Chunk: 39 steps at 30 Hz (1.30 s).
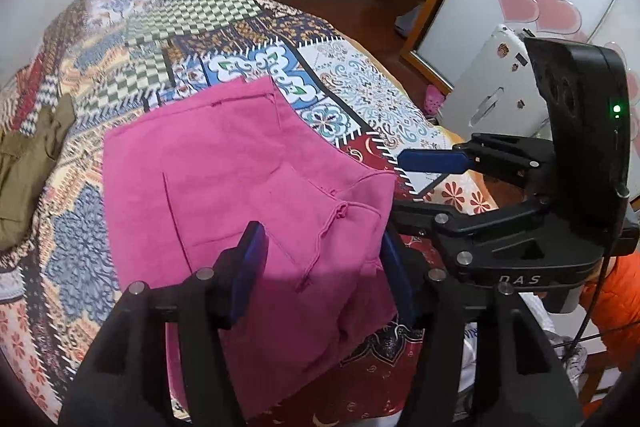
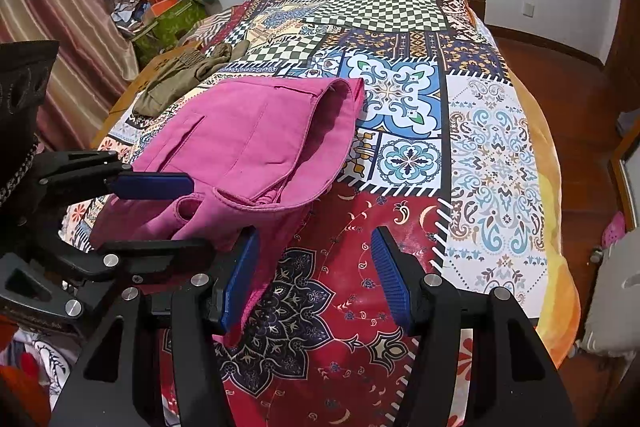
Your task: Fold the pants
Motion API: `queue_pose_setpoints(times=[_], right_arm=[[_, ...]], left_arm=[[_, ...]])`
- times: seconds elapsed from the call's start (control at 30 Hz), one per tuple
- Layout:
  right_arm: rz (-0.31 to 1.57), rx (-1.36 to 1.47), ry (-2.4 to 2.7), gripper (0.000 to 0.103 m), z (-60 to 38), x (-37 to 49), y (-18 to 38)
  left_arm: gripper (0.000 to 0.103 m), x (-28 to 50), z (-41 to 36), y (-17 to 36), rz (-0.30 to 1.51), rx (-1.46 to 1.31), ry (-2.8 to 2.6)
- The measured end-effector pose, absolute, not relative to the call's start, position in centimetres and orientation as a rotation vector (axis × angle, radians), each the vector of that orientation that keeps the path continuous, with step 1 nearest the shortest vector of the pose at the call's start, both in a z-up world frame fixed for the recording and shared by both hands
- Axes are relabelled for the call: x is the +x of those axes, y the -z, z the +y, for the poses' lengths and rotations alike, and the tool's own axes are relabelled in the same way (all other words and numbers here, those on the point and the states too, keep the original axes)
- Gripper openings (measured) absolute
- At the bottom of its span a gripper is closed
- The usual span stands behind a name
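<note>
Bed [image 2: 496, 147]: one, under a patchwork cover.
Pink pants [image 1: 240, 179]: one pair, folded, lying on its near edge.
Olive garment [image 1: 28, 163]: one, farther left.
Left gripper [image 1: 320, 263]: fingers apart, straddling the pants.
Right gripper [image 2: 316, 267]: fingers apart, empty.

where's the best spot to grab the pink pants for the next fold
Probably the near edge of the pink pants, at the corner hanging over the bedspread's front edge. It lies between the left gripper's open fingers, so come from the front. The far end is a thick folded stack.
</note>
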State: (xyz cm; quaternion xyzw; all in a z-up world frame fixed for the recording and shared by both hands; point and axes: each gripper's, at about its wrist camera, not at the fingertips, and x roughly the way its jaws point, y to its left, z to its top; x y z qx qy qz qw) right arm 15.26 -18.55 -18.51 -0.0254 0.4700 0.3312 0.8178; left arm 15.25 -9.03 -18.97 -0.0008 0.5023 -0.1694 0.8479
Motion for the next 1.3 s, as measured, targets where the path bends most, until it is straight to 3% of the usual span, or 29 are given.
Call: queue_pose_setpoints(times=[0.33, 0.57, 0.93, 1.2, 1.3], right_arm=[[1.014, -0.048, -0.707, 0.055, -18.5, 15.2, 18.9], [1.002, -0.057, -0.701, 0.055, -18.8, 15.1, 18.6], [1.044, -0.043, -0.716, 0.055, -19.6, 14.1, 19.3], [1.128, -0.049, -0.748, 0.055, -18.6, 14.0, 21.5], [1.153, -0.051, -0.758, 0.056, -18.3, 14.1, 22.5]], left_arm=[[0.058, 15.3, -7.5, 14.9, 0.952, -0.045, 0.342], [0.059, 19.3, -2.7, 14.8, 0.960, -0.088, 0.233], [0.059, 27.6, 2.1, 18.2, 1.017, 0.039, 0.051], [0.059, 31.5, 2.7, 24.9, 1.183, 0.099, 0.036], [0.065, 31.2, 3.0, 26.2, 1.190, 0.114, 0.054]])
